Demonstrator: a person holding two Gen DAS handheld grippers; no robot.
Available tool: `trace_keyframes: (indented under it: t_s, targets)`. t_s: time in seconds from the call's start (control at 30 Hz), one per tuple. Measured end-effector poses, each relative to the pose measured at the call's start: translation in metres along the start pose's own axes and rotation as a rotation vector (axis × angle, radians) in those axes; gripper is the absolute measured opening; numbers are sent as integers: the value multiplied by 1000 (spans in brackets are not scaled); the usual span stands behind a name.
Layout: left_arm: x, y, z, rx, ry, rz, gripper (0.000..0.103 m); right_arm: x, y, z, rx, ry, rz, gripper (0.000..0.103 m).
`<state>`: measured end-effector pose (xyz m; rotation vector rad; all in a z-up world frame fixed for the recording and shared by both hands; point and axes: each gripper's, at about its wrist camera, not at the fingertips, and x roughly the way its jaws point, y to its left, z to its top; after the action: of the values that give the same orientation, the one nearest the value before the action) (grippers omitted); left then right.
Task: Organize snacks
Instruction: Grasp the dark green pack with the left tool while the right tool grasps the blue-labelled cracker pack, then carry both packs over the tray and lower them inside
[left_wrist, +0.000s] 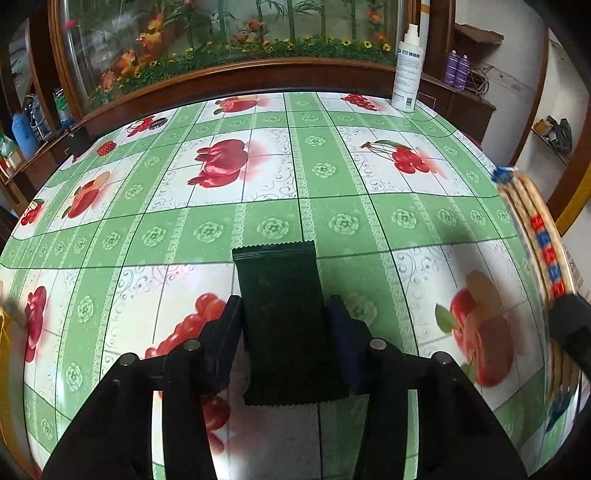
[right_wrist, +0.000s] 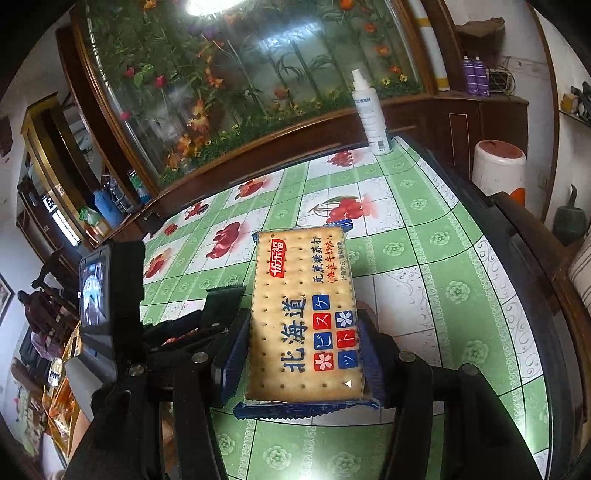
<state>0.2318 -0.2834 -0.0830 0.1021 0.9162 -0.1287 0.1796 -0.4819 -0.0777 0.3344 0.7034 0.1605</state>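
The left tongs (left_wrist: 284, 332) pinch a dark sachet (left_wrist: 282, 317) by its long edges, and the right tongs (right_wrist: 303, 354) pinch a cracker pack (right_wrist: 303, 314) the same way, both held above the near part of the worktop (left_wrist: 332, 177). To do this well, I would lower each flat and square to the other, then let go only once it rests. A spray bottle (left_wrist: 408, 70) stands far off.
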Motion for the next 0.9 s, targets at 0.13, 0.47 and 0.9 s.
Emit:
trace_keyframes:
  t_s: [0.13,0.47,0.9]
  targets:
    - [-7,7,-10,5,-8,4,44,1,4,-2,-8,1,3,57]
    - [-32,39,-41,-19,-12,21,43,5,25,-14,-38,30,32,57]
    - [-85,104,-85,-78,-64,62,43,11,100,-54,-112,86,130,56]
